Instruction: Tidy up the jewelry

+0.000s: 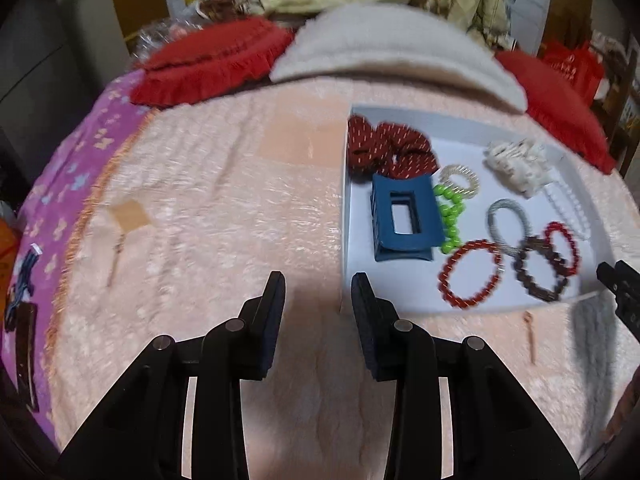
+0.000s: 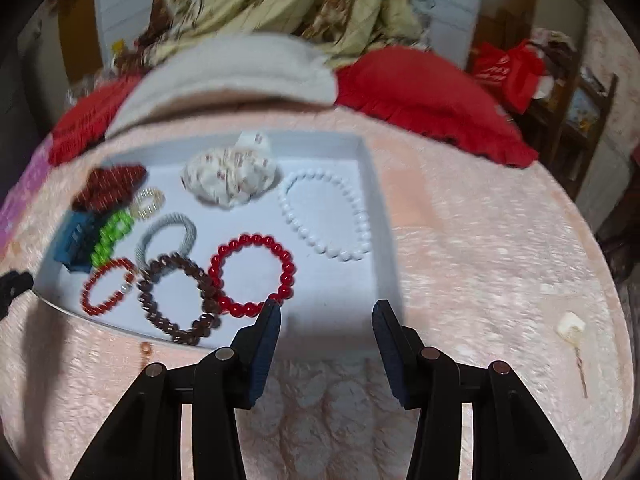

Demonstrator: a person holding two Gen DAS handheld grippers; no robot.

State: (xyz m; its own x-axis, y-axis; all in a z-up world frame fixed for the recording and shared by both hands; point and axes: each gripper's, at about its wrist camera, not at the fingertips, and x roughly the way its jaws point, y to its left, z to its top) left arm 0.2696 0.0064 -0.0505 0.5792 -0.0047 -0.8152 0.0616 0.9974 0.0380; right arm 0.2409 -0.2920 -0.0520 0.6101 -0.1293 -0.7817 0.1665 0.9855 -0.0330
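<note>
Both jaws stood parted with nothing between them when I took stock: my left gripper [image 1: 318,290] over the bare pink bedspread [image 1: 224,200] just beside the left wall of the white tray [image 1: 345,216], my right gripper [image 2: 326,314] at the tray's near edge, its left finger just by the bright red bead bracelet [image 2: 252,276].

Most of the job looked done to me. Inside the tray lay the dark red scrunchie [image 1: 390,148], the blue claw clip [image 1: 404,220], the green bead string [image 1: 451,216], a small pale coil tie [image 1: 460,180], a grey hair tie [image 1: 506,220], the cream scrunchie [image 2: 230,178], the white bead bracelet [image 2: 326,216], a brown bead bracelet [image 2: 176,300] and an orange-red bead bracelet [image 2: 106,288]. The brown bracelet overlapped its neighbours, so I judged the sorting loose rather than neat.

What remained, as far as I could see, lay out on the bedspread: a thin pin with a tan tag [image 1: 124,232] well to the left, a small coppery piece [image 1: 530,332] just in front of the tray, and a pin with a pale head [image 2: 574,340] well off to the right. Blur kept me from saying what those pieces were.
</note>
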